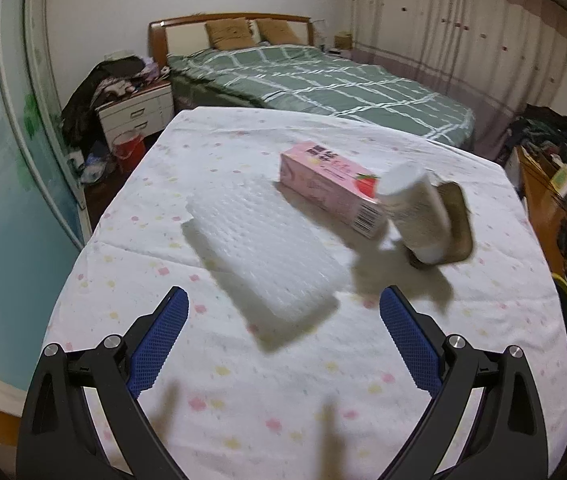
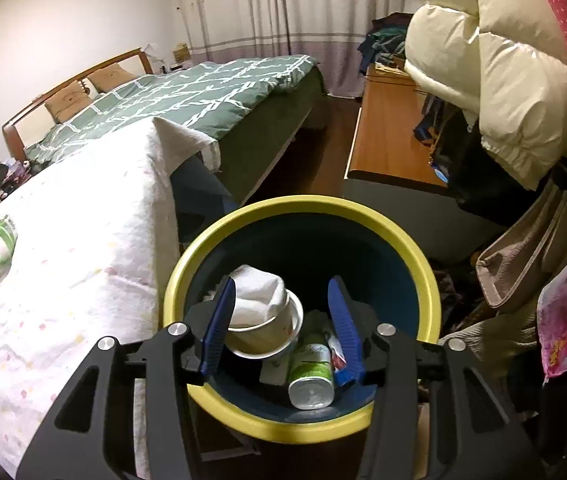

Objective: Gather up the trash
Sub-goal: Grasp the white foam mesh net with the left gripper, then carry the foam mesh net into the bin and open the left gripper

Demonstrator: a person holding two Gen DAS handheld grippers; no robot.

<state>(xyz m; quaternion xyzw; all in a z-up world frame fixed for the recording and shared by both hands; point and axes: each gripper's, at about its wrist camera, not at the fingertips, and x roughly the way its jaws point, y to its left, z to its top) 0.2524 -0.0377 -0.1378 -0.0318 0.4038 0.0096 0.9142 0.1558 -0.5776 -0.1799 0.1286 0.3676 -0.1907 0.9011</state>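
Right gripper hanging over the bin, left gripper hovering above the worktop.

Left gripper (image 1: pixel 283 304) is holding its fingers spread wide and empty over the flowered worktop (image 1: pixel 243 400); a white foam sheet (image 1: pixel 263 248) is lying just ahead, with a pink carton (image 1: pixel 331 188) and a tipped white bottle (image 1: pixel 415 212) beyond it, the bottle leaning on a brown tray (image 1: pixel 459 220). Right gripper (image 2: pixel 279 320) is sitting over the yellow-rimmed bin (image 2: pixel 303 428), fingers parted, gripping nothing. A paper cup (image 2: pixel 263 328) stuffed with tissue and a green can (image 2: pixel 311 376) are resting inside the bin.

A cloth-covered table (image 1: pixel 243 380) carries foam sheet (image 1: pixel 263 248), pink box (image 1: pixel 331 188), bottle (image 1: pixel 415 216).
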